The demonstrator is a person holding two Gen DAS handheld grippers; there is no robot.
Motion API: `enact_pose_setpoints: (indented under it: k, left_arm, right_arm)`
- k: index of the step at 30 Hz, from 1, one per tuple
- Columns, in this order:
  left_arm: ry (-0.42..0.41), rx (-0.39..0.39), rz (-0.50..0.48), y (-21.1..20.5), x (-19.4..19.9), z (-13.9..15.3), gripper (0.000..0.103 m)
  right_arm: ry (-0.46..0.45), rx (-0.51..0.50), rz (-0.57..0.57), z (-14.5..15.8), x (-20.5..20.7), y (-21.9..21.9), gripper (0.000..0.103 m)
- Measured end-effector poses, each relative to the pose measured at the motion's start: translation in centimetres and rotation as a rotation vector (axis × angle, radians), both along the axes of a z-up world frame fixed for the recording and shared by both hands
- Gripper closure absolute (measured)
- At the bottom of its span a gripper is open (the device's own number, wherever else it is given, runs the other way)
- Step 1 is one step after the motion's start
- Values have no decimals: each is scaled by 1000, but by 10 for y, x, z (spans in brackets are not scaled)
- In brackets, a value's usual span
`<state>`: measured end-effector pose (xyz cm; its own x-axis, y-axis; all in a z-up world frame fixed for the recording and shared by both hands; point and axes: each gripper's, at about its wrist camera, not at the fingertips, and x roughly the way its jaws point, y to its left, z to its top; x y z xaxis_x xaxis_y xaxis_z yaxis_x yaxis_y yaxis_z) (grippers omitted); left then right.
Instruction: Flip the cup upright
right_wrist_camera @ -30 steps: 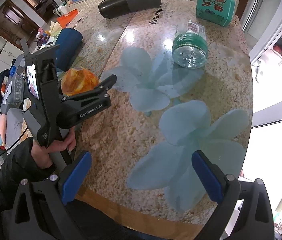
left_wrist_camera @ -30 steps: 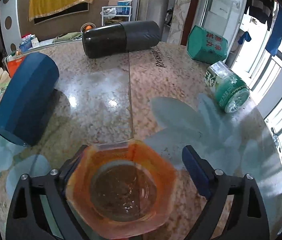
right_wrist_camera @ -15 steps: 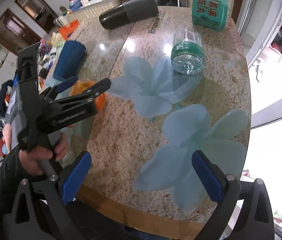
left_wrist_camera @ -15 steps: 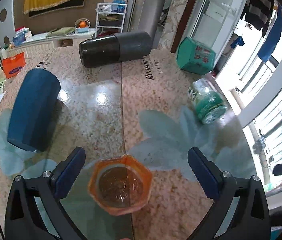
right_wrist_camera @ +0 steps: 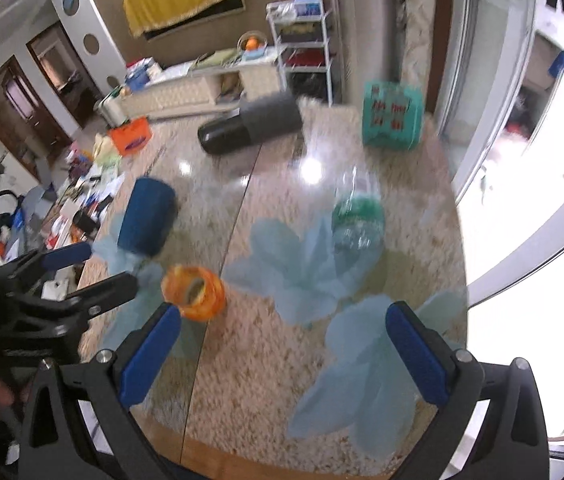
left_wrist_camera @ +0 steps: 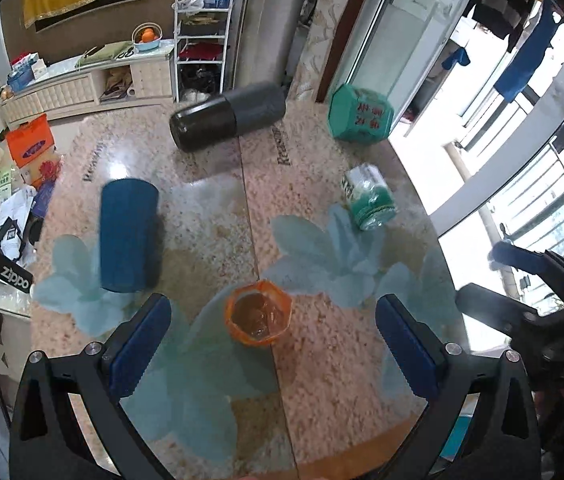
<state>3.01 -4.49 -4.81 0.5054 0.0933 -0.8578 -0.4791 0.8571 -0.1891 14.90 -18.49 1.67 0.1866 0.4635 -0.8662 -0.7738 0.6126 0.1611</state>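
An orange translucent cup (left_wrist_camera: 258,315) stands upright, mouth up, on the round granite table (left_wrist_camera: 210,216); it also shows in the right wrist view (right_wrist_camera: 194,292). My left gripper (left_wrist_camera: 273,348) is open and empty, raised above and behind the cup, not touching it. My right gripper (right_wrist_camera: 282,354) is open and empty over the table's near edge, to the right of the cup. The right gripper's fingers (left_wrist_camera: 522,260) show at the right edge of the left wrist view.
A blue cup (left_wrist_camera: 128,236) lies on its side to the left. A black flask (left_wrist_camera: 228,120) lies at the back. A green box (left_wrist_camera: 360,114) and a green-labelled jar (left_wrist_camera: 368,196) on its side sit to the right.
My left gripper opened, let go of the orange cup and pulled up and back from it. The cup stays upright on the table. My right gripper swung to look across the table.
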Motion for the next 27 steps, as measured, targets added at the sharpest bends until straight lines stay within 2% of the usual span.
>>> enact_pose_setpoints:
  k: [5, 8, 14, 19, 27]
  left_arm:
    - [24, 47, -44, 13, -11, 24, 0]
    - [11, 44, -85, 21, -18, 33, 0]
    - [-6, -11, -135, 43, -31, 38, 0]
    - [4, 40, -176, 50, -35, 37, 0]
    - [-9, 46, -191, 57, -42, 40, 0]
  right_arm:
    - [-69, -8, -43, 12, -13, 13, 0]
    - [-98, -20, -84, 16, -23, 21, 0]
    - [-133, -65, -121, 17, -45, 38, 0]
    - [-146, -74, -169, 15, -60, 48, 0]
    - [-164, -108, -207, 19, -73, 58, 0]
